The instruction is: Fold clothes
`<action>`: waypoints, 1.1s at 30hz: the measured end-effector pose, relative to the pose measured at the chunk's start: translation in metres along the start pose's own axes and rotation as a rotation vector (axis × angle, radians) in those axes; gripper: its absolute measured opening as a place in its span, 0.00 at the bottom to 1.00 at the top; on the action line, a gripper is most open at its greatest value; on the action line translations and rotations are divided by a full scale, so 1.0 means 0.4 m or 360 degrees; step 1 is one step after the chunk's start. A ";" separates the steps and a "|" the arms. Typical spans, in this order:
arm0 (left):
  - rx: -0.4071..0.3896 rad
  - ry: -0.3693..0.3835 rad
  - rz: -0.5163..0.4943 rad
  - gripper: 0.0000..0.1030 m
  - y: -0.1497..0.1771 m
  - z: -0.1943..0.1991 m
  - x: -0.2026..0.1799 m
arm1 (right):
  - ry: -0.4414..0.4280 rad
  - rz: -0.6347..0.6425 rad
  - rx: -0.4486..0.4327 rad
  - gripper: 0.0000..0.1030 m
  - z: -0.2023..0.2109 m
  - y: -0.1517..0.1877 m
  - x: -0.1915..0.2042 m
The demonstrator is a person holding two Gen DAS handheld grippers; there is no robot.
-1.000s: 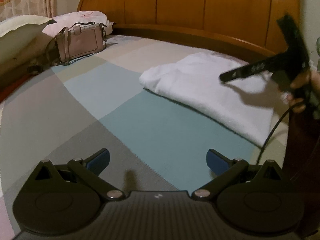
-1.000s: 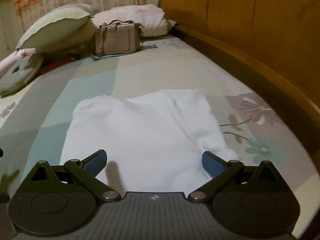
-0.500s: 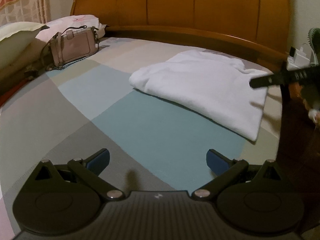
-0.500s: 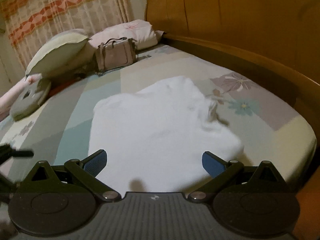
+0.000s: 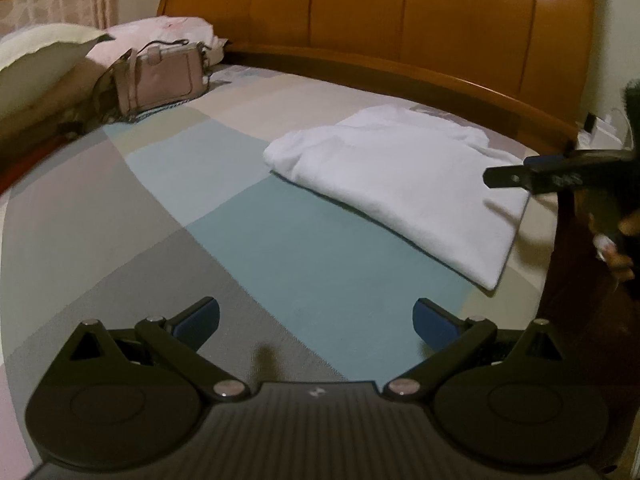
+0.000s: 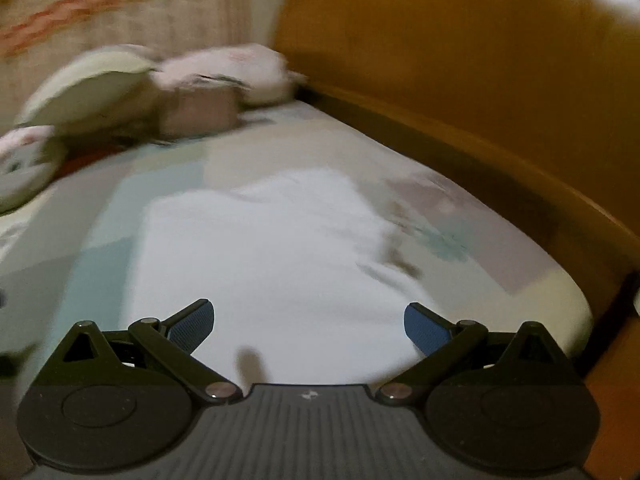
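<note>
One folded white garment (image 5: pixel 404 184) lies near the bed's (image 5: pixel 160 208) right edge, close to the wooden headboard (image 5: pixel 400 20). Right wrist view is motion-blurred; handbag (image 5: pixel 160 76) and two pillows are smeared there. Right gripper (image 5: pixel 520 176) is cut off at the frame edge, hand (image 5: pixel 616 240) barely visible. Left gripper (image 5: pixel 316 320) wide open, empty; right gripper too. Versus 0.5 s ago: the right gripper reaches further over the garment's corner.

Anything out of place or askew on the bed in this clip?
Nothing alarming. The white garment lies folded near the headboard, one corner bunched. A pink handbag leans against the pillows, unrelated to folding. Both tools are open and empty; the right wrist view is motion-blurred.
</note>
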State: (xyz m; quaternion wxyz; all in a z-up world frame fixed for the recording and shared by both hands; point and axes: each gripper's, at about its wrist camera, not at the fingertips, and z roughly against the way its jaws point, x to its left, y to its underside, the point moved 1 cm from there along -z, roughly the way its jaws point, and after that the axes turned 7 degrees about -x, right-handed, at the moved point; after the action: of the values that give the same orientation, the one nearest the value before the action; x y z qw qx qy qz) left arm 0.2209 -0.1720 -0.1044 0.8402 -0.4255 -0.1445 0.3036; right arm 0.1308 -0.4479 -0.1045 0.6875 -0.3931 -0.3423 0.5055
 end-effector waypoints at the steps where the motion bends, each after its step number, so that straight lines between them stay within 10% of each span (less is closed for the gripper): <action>1: 0.0004 0.0006 0.0011 0.99 -0.001 0.001 0.000 | -0.0055 0.0042 -0.0011 1.00 0.008 0.001 0.026; 8: 0.0012 -0.0017 -0.0043 0.99 -0.009 0.021 -0.026 | -0.0208 0.0118 0.0253 1.00 -0.045 0.059 0.120; 33: 0.0069 -0.0077 -0.0119 0.99 0.008 0.042 -0.030 | -0.0375 -0.0022 0.0303 1.00 -0.052 -0.007 0.183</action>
State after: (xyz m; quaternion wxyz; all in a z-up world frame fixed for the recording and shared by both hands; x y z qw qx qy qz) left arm 0.2018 -0.1677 -0.0967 0.8563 -0.3940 -0.1739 0.2851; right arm 0.1687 -0.3818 -0.1061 0.6803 -0.2619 -0.3738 0.5734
